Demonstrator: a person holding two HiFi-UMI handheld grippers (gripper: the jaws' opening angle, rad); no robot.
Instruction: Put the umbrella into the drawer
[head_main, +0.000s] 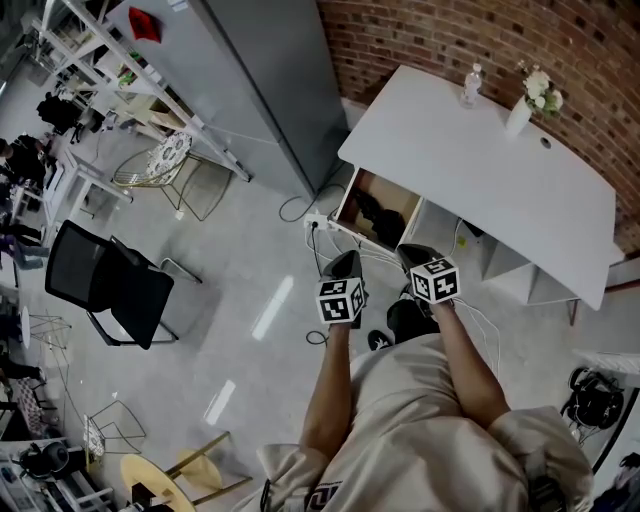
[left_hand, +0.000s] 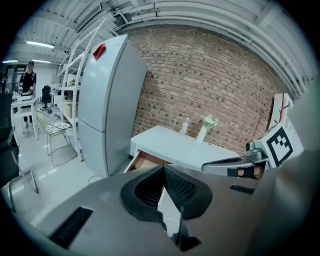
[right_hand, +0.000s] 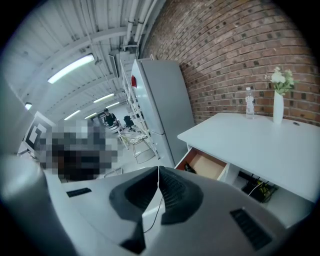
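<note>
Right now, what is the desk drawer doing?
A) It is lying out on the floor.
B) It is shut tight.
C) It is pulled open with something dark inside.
C: in the right gripper view the drawer sticks out from under the white desk, and a dark object lies at one end of it.

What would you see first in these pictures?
The white desk against the brick wall, its drawer pulled open with something dark inside. On top stand a vase of flowers and a bottle. Nearer, the left tongs and right tongs, both shut and empty, point toward it.
</note>
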